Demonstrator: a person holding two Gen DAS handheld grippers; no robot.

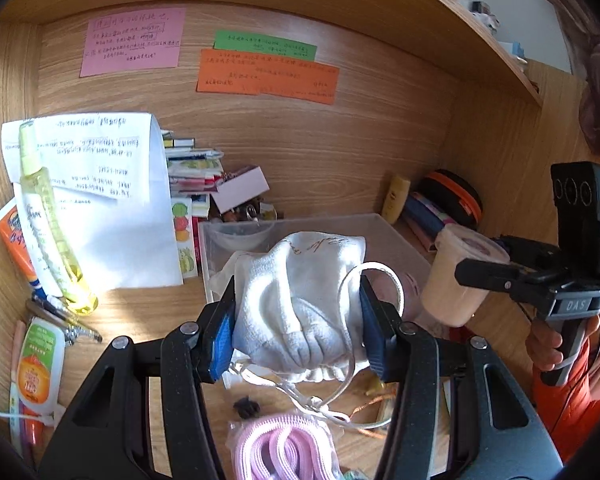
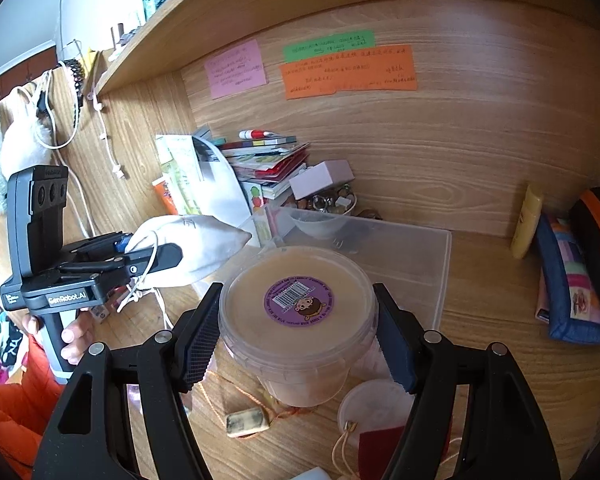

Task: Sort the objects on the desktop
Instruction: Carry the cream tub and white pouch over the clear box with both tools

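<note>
My left gripper (image 1: 298, 330) is shut on a white drawstring cloth pouch (image 1: 300, 312) and holds it above the desk, in front of a clear plastic bin (image 1: 384, 240). It also shows in the right wrist view (image 2: 148, 254), with the pouch (image 2: 196, 240) in it. My right gripper (image 2: 296, 340) is shut on a round lidded plastic tub (image 2: 296, 308) of beige paste with a purple label, held above the desk near the bin (image 2: 420, 256). The tub also shows in the left wrist view (image 1: 456, 280).
Papers (image 1: 100, 200), a spray bottle (image 1: 48, 216), tubes and a book stack (image 1: 192, 176) crowd the left. A pencil case (image 2: 572, 280) and yellow tube (image 2: 526, 220) lie right. Pink cord (image 1: 284, 448), an eraser (image 2: 246, 422) and a small white lid (image 2: 374, 404) lie below the grippers.
</note>
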